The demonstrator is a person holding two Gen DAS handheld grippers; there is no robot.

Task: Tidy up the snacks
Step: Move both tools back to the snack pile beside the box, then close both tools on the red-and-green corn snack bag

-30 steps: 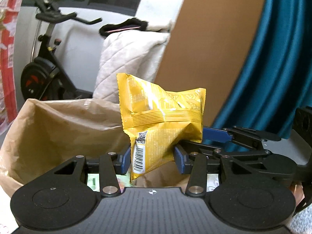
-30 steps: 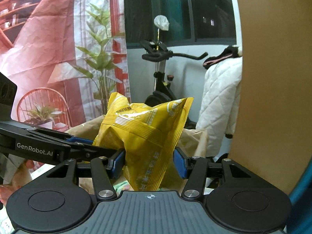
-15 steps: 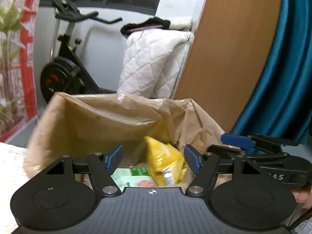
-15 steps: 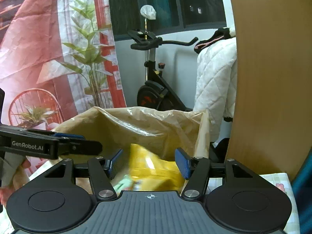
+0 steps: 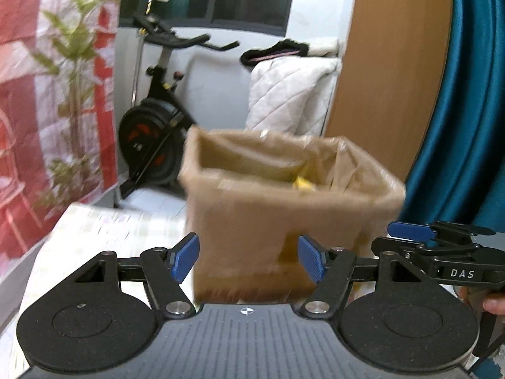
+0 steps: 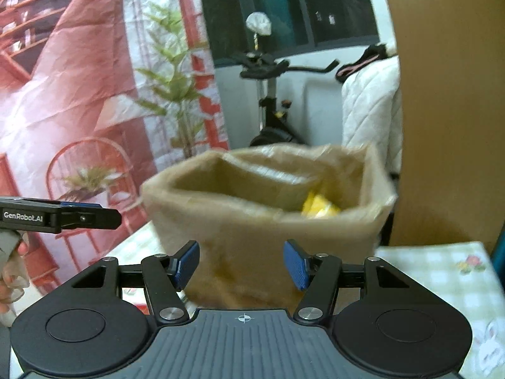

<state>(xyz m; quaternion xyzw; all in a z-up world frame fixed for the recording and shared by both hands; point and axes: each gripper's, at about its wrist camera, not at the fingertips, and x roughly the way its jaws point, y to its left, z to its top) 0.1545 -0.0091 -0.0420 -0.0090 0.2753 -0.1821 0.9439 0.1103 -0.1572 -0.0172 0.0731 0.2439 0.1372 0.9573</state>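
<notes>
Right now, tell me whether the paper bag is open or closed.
Open. The brown paper bag stands upright with its mouth spread wide, and a yellow snack packet shows inside, below the rim.

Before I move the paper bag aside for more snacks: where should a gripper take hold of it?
Grip the paper bag by its top rim, at the near wall, coming from above with one finger inside. The bag stands upright and open, its walls are thin and floppy, and its body looks wider than the open right gripper. The yellow snack packet lies lower inside, probably clear.
</notes>
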